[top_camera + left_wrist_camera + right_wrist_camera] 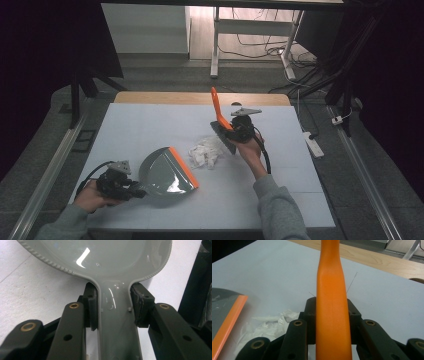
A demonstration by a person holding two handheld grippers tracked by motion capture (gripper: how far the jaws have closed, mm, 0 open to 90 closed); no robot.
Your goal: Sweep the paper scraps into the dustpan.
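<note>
A grey dustpan [165, 172] with an orange lip is seen at the lower left of the high view, lying on the white table [150, 125], its handle clamped between the jaws of the left gripper [137, 189]. Just right of its lip, at the frame's centre, crumpled white tissue [206, 152] is seen. Beside the tissue, an orange-handled brush [220, 120] is gripped firmly by the right gripper [235, 131], handle pointing up.

Both black two-jaw grippers, left gripper [131, 189] and right gripper [235, 131], carry grey three-cornered top plates and trailing black cables. Brass-coloured rivets stud their jaw links. The person wears grey sleeves [280, 210].
</note>
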